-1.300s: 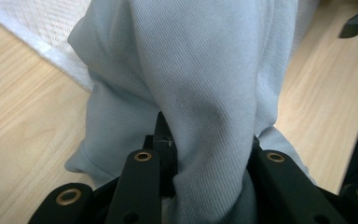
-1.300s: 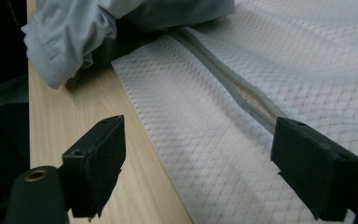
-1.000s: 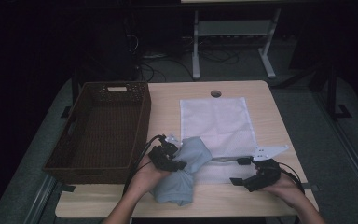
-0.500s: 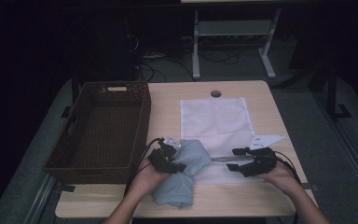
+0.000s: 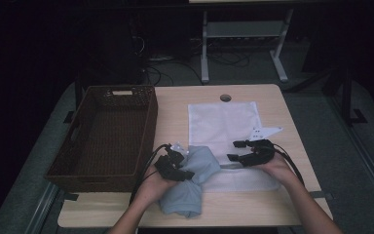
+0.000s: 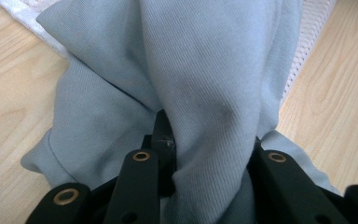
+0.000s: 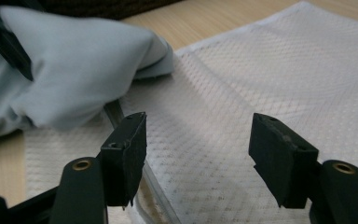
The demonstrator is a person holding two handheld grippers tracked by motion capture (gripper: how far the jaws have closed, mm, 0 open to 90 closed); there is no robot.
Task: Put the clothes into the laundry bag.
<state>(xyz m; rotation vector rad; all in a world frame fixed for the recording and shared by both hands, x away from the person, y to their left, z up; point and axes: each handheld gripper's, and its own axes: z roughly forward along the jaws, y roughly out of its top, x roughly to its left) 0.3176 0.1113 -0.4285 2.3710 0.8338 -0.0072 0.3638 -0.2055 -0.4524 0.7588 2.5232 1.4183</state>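
A light blue-grey garment [image 5: 197, 183] lies bunched at the table's front, partly on a white mesh bag [image 5: 224, 122]. My left gripper [image 5: 182, 163] is shut on a fold of the garment [image 6: 205, 70], and the cloth is pinched between its jaws. My right gripper [image 5: 232, 150] hovers low over the mesh bag [image 7: 284, 70], just right of the garment [image 7: 70, 70]. Its jaws have just been closing but stand apart, with nothing pressed between the pads [image 7: 126, 149]. The bag's edge runs under its left jaw.
A dark wicker basket [image 5: 148, 131] stands along the left side of the wooden table [image 5: 170, 112], close beside my left hand. A round cable hole [image 5: 225, 98] sits near the table's far edge. Metal frame legs and cables are on the floor behind.
My right gripper has slid left across the mesh bag toward the garment, and its jaws have narrowed. My left gripper has kept its hold on the cloth and stayed in place.
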